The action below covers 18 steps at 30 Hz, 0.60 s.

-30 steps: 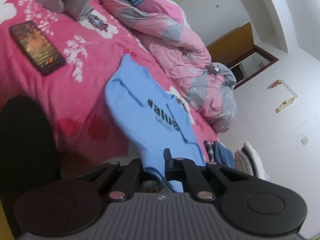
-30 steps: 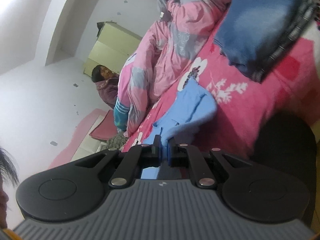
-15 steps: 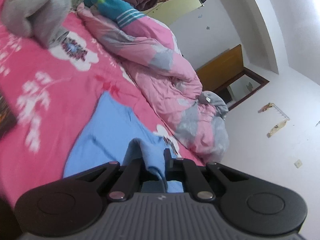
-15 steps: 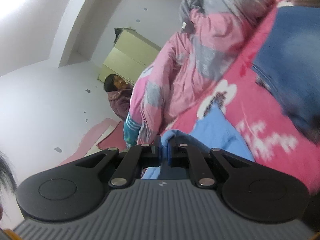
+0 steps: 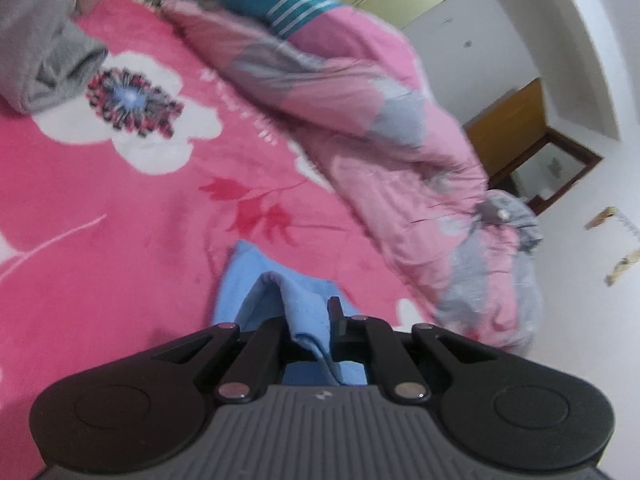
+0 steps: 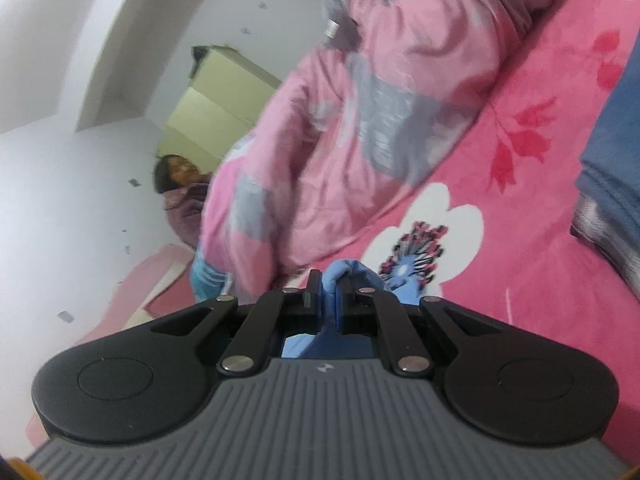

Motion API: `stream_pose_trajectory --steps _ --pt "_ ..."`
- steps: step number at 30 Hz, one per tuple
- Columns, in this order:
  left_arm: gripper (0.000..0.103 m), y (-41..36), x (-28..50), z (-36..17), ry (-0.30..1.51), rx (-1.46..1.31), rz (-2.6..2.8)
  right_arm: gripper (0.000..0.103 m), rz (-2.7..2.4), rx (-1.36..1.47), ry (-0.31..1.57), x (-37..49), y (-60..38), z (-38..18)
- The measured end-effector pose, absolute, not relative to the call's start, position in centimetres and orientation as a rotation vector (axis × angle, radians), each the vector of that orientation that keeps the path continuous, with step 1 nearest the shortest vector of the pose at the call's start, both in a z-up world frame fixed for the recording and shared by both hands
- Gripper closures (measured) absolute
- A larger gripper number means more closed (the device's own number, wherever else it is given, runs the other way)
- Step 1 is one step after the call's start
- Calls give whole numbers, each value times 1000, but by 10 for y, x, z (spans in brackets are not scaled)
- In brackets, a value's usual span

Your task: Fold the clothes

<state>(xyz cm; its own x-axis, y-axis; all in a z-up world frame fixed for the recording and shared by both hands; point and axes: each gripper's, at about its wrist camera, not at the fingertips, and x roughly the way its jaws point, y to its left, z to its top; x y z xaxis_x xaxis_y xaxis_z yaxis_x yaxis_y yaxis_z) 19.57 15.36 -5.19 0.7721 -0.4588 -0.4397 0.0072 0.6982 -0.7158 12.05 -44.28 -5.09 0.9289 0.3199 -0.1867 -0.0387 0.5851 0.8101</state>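
No writing reads now, the shirt's print having gone from view; left gripper [image 5: 316, 320] and right gripper [image 6: 329, 294] both pinch the blue shirt [image 5: 256, 292].

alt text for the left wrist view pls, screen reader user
The left gripper, shut on a fold of a light blue shirt, hangs over a bed with a pink floral blanket. A rumpled pink and grey quilt lies along the far side, and a grey garment sits at upper left.
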Motion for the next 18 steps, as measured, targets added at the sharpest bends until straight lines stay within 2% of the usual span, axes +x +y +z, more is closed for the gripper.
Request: stream_pose_trajectory --steps 9,13,15,16,17,18 --pt "99 161 231 -99 718 -795 -239 99 165 952 454 188 -448 -107" --pt "93 170 238 -111 755 -877 -242 95 158 993 529 204 -450 -127" --pt "85 176 238 -112 755 -927 -241 94 171 1029 560 206 -454 -131" --pt "74 179 237 -110 748 -949 -236 87 179 1038 569 205 -456 -129" --pt "57 181 236 -108 735 -970 -226 80 176 1034 573 202 -457 -124" --pt "48 185 233 -104 718 -986 -206 64 167 1024 568 198 -458 -118"
